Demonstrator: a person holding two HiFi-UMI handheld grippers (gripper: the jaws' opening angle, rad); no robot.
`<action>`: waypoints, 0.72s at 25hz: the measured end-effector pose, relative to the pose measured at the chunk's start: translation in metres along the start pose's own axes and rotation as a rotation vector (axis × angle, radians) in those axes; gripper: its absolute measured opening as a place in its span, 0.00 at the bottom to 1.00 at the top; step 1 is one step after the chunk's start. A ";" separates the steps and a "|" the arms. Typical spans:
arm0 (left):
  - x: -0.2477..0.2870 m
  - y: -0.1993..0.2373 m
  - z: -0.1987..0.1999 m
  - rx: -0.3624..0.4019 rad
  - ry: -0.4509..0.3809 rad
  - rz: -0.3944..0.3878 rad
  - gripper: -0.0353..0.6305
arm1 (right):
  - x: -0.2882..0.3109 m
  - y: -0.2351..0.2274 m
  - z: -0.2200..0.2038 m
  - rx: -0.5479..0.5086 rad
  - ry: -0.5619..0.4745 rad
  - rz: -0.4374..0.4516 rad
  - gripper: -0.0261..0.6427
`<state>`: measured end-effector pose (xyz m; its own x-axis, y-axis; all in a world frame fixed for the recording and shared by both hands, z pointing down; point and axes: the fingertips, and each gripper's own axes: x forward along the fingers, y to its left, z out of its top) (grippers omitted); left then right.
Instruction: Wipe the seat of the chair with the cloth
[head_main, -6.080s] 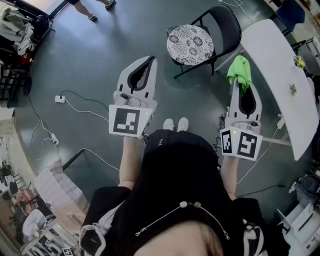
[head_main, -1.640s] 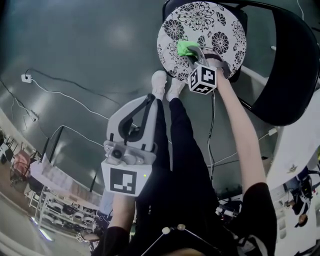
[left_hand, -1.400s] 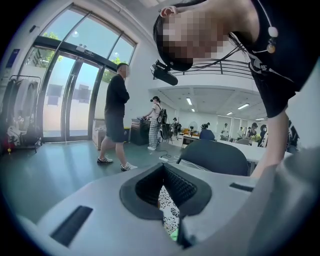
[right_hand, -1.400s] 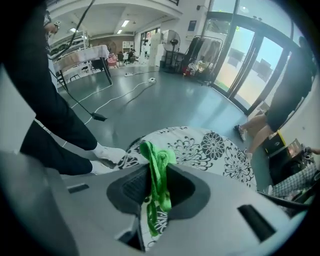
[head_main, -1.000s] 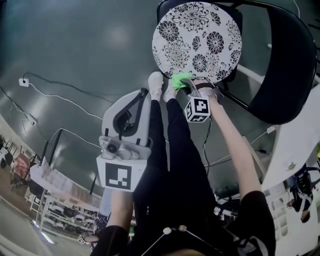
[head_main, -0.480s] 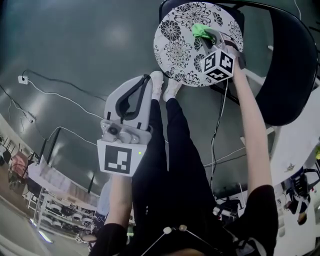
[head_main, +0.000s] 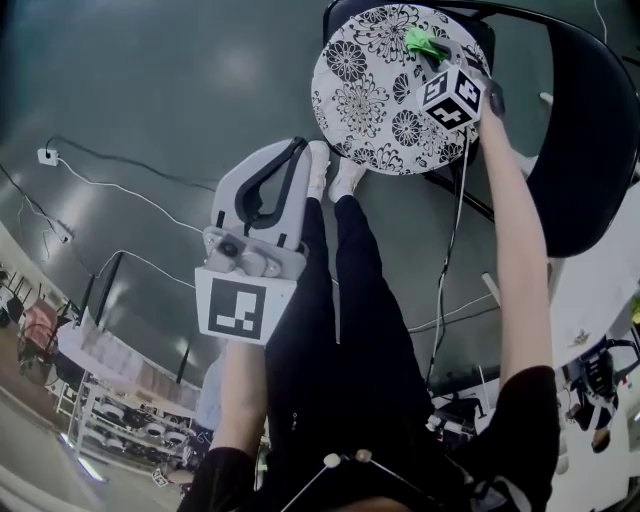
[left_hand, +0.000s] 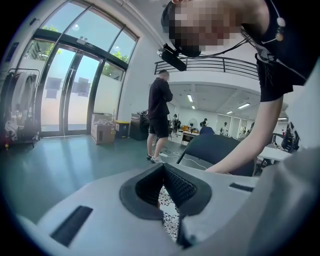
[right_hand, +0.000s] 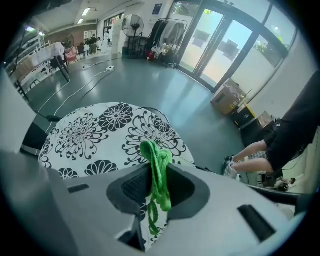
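Wiping appeared mid-course: right claw (head_main: 432, 52) clamped the green cloth (head_main: 420, 41) at the floral seat (head_main: 365, 92) far edge; left claw (head_main: 297, 152) hung closed, empty; remaining coverage was indeterminable.

This is looking like a big open lab or workshop hall, not a home. Daylight is coming through tall glass doors (left_hand: 60, 95), a railed mezzanine (left_hand: 215, 65) is running overhead, and strip lights (left_hand: 245, 106) are glowing on the ceiling beyond. A person in dark clothes (left_hand: 160, 115) is standing near far desks (left_hand: 192, 132). Cables (head_main: 130, 190) are trailing over the smooth grey-green floor (head_main: 150, 90) (one ending at a small white plug block (head_main: 45, 155)), while a standing fan (right_hand: 131, 22), a clothes rack (right_hand: 167, 32), a white table (right_hand: 50, 52) and a cardboard box (left_hand: 102, 134) are lining the edges.
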<state>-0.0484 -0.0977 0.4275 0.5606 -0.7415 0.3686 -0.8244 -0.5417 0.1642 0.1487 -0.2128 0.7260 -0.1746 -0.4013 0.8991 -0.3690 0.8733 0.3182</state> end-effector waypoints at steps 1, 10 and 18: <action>0.001 0.000 0.001 0.002 -0.001 -0.002 0.06 | 0.000 0.007 -0.001 -0.008 0.002 0.012 0.17; 0.006 0.000 0.001 0.006 0.007 -0.016 0.06 | -0.024 0.099 -0.022 -0.074 0.000 0.118 0.17; 0.010 -0.006 0.004 0.002 -0.001 -0.033 0.06 | -0.061 0.180 -0.044 -0.126 -0.015 0.238 0.17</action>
<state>-0.0375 -0.1037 0.4269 0.5873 -0.7237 0.3624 -0.8055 -0.5665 0.1739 0.1332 -0.0189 0.7421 -0.2564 -0.1834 0.9490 -0.1991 0.9708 0.1338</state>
